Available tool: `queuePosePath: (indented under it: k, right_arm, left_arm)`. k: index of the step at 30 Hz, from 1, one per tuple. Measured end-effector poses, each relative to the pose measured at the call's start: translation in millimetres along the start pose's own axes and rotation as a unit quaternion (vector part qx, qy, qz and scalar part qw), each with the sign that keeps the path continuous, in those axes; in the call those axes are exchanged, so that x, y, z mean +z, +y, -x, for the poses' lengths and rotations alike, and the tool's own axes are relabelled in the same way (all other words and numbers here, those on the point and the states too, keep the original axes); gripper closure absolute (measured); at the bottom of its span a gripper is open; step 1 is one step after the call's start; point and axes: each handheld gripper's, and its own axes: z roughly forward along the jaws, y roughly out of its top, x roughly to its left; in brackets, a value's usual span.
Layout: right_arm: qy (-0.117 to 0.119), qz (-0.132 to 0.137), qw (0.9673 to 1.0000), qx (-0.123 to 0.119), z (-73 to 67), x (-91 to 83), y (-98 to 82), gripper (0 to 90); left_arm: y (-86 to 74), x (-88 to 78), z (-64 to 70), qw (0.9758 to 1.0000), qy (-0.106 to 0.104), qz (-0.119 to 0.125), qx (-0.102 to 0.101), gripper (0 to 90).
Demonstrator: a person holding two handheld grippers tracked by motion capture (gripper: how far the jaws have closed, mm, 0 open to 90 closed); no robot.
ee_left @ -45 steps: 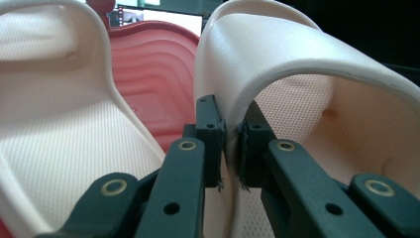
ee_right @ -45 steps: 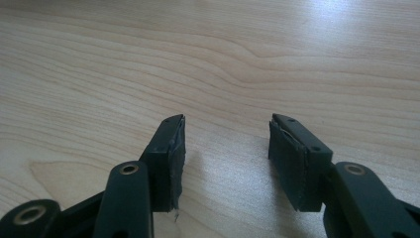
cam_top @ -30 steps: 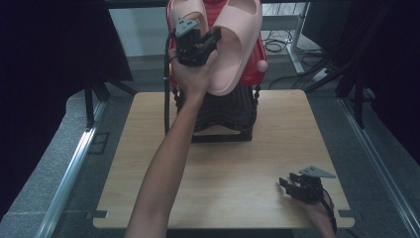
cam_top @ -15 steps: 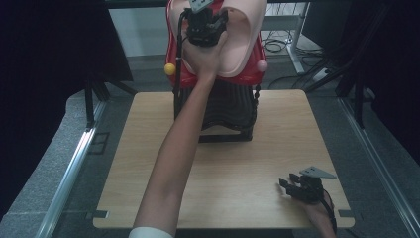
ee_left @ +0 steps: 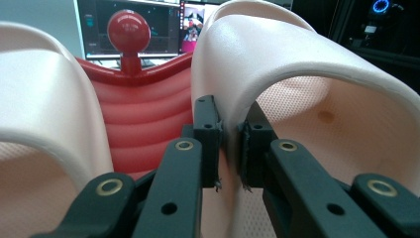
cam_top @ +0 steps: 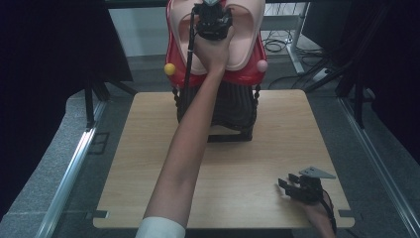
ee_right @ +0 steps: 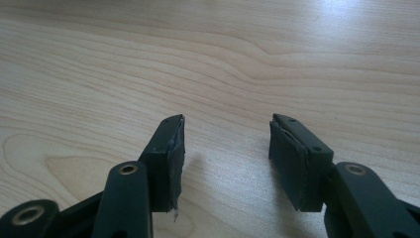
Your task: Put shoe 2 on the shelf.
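Note:
Two pale pink slippers lean side by side on a red ribbed rack point(cam_top: 247, 77) at the table's far edge. My left gripper point(cam_top: 213, 12) reaches over them at arm's length. In the left gripper view my left gripper point(ee_left: 230, 148) is shut on the inner edge of the right slipper's point(ee_left: 307, 74) strap, and the left slipper point(ee_left: 44, 99) lies beside it. The right slipper point(cam_top: 245, 34) and the left slipper point(cam_top: 181, 29) both rest against the rack's back. My right gripper point(cam_top: 289, 186) sits on the table near the front right, jaws open on nothing point(ee_right: 227, 148).
The rack stands on a black base point(cam_top: 233, 109) on the wooden table point(cam_top: 148, 163). It carries a yellow knob point(cam_top: 170, 69), a pink knob point(cam_top: 262, 66) and a red ball point(ee_left: 129, 30) on top. Monitors and cables lie beyond the table.
My left hand has moved farther away and slightly right, up over the rack, taking the gripped slipper with it. The right gripper has stayed still.

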Motion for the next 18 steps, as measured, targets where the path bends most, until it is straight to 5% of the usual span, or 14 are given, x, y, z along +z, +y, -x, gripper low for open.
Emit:
queuePosePath:
  k: [13,18]
  right_arm:
    - [0.004,0.0,1.0,-0.003,-1.1,0.3,-0.1,48.0]
    - [0.004,-0.001,1.0,-0.004,-1.3,0.2,-0.1,47.9]
  left_arm:
    - [-7.9,7.5,1.1,0.9997,0.005,-0.023,0.003,76.5]
    - [-7.6,4.4,-1.8,0.9998,0.002,-0.016,-0.007,65.7]
